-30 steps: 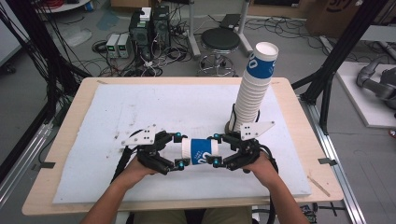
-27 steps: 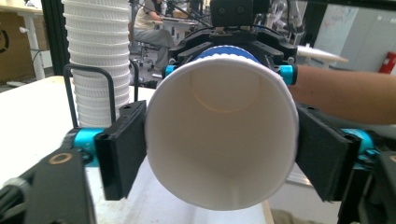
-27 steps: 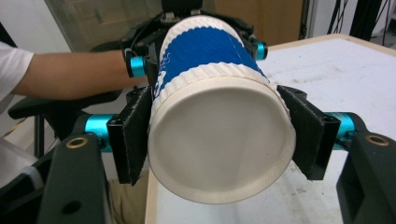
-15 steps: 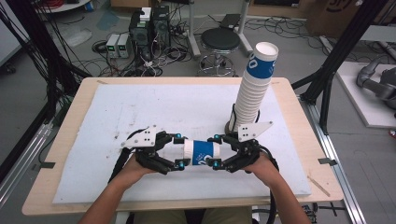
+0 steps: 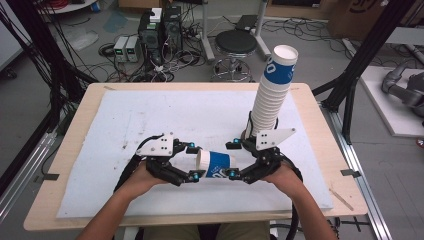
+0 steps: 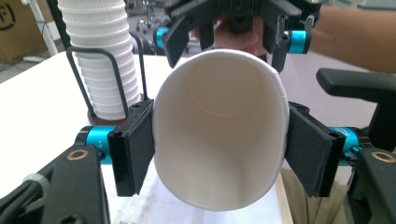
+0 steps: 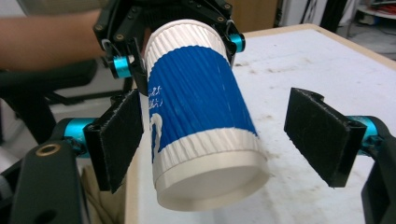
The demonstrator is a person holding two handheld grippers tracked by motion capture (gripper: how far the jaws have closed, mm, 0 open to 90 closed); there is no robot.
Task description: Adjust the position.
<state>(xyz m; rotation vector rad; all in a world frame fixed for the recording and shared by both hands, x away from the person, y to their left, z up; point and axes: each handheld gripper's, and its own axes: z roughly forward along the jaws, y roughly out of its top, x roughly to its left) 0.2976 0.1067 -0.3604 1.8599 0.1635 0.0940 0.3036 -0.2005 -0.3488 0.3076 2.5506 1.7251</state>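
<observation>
A white paper cup with a blue band (image 5: 215,164) lies on its side in the air between my two grippers, just above the white mat (image 5: 200,115). My left gripper (image 5: 195,161) has just been closing and is now shut on the cup's mouth. In the left gripper view the rim (image 6: 219,116) is squeezed oval between the pads (image 6: 133,147). My right gripper (image 5: 231,159) stands open around the cup's base (image 7: 196,102). Its left pad (image 7: 116,135) is close beside the cup and its right pad (image 7: 322,135) is well clear.
A tall leaning stack of the same cups (image 5: 272,95) stands in a dark wire holder (image 6: 74,70) at the mat's right, just beyond my right gripper. The wooden table edge (image 5: 320,130) runs close to the right of it.
The left jaws have closed in on the cup's mouth. Both hands have stayed almost where they were, and the cup still hangs between them.
</observation>
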